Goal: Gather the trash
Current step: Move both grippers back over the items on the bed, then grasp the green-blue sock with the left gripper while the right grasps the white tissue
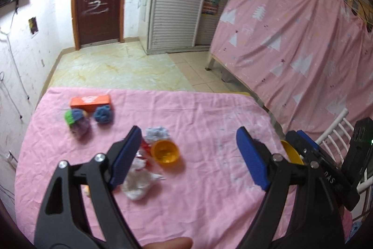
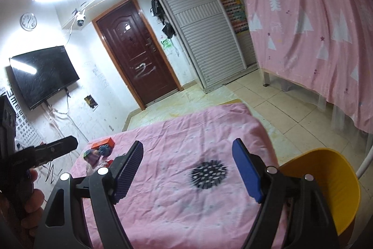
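Note:
In the left wrist view my left gripper [image 1: 188,158] is open and empty above the pink-covered table [image 1: 209,113]. Under its left finger lie a crumpled white tissue [image 1: 137,183], a red-and-white wrapper [image 1: 143,151] and another crumpled paper [image 1: 156,133]. A small orange cup [image 1: 165,151] lies on its side beside them. In the right wrist view my right gripper [image 2: 187,169] is open and empty over the table's right part, above a black patterned mark [image 2: 208,173]. A yellow bin [image 2: 326,183] sits at the table's right edge.
An orange box [image 1: 91,100], a blue yarn ball [image 1: 102,114] and a green-purple yarn ball [image 1: 77,120] lie at the table's far left. A bed draped in pink cloth [image 1: 303,39] stands right. A white chair rail [image 1: 335,125] is by the bin.

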{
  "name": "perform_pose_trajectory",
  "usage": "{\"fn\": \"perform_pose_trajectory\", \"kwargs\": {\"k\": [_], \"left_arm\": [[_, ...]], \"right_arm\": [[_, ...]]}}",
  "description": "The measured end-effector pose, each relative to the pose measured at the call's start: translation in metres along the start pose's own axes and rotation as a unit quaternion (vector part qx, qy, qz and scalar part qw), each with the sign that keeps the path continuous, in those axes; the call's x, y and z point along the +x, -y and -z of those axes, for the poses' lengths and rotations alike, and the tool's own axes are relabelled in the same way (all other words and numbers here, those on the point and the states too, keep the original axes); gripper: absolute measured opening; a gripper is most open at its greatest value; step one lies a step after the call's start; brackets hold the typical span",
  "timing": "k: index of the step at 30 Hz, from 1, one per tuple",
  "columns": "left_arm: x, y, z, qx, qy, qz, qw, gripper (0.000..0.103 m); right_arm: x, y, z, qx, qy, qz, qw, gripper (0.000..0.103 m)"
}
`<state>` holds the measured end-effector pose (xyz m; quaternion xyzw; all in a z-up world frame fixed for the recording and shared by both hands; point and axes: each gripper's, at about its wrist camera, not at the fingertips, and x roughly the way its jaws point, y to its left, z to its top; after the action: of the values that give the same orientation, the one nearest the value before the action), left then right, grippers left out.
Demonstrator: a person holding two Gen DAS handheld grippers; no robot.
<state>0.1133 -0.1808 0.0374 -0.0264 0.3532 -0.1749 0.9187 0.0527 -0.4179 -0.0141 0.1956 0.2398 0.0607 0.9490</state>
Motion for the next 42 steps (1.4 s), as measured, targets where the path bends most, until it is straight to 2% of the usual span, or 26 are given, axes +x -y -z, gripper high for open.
{"fn": "perform_pose_trajectory", "kwargs": {"k": [12, 19, 25, 42], "left_arm": [[-0.003, -0.058, -0.005, -0.030, 0.001, -0.044, 0.9986, 0.080], [-0.002, -0.101, -0.011, -0.053, 0.000, -0.085, 0.9950, 0.080], [0.001, -0.133, -0.014, -0.072, -0.009, -0.104, 0.9920, 0.080], [0.055, -0.183, -0.020, -0.081, -0.066, -0.159, 0.9818, 0.079]], "right_arm": [[0.032, -0.057, 0.013, -0.050, -0.042, -0.029, 0.997, 0.072], [0.048, -0.090, 0.028, -0.086, -0.076, -0.045, 0.992, 0.072], [0.060, -0.110, 0.037, -0.103, -0.098, -0.056, 0.988, 0.072], [0.091, -0.166, 0.061, -0.153, -0.158, -0.084, 0.972, 0.072]]}}
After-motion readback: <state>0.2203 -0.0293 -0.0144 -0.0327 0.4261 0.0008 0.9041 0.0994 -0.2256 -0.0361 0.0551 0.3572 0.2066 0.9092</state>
